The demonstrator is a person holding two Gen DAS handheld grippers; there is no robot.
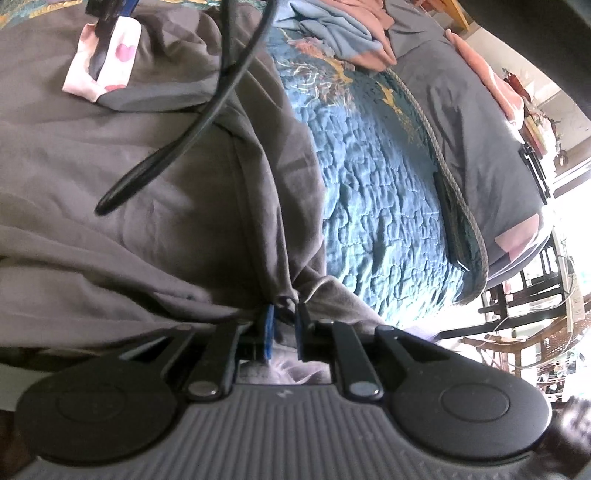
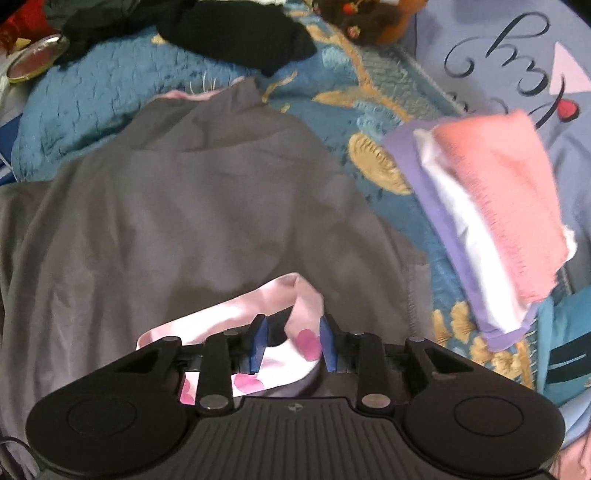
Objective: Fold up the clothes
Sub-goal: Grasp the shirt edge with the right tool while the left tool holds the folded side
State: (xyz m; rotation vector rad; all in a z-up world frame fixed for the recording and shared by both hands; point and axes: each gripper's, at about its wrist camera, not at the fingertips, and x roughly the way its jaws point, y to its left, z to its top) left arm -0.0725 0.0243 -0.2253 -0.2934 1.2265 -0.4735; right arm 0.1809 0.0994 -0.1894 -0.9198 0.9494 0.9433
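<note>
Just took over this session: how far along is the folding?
Done: a folded stack lies aside. In hand: the grey garment lies spread; the left gripper pinches its edge, the right gripper straddles its pink cuff. Left: its folds, plus the unfolded pile.

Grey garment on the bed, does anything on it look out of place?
Yes. A black cable droops across the grey garment, which could snag a fold.

- Black cable (image 1: 207, 107) loops low across the grey garment (image 1: 129, 221), in the left gripper's path.
- Blue quilt (image 1: 380, 192) strip beside it is open.
- Folded stack (image 2: 495, 221) probably blocks the right side; blurred.
</note>
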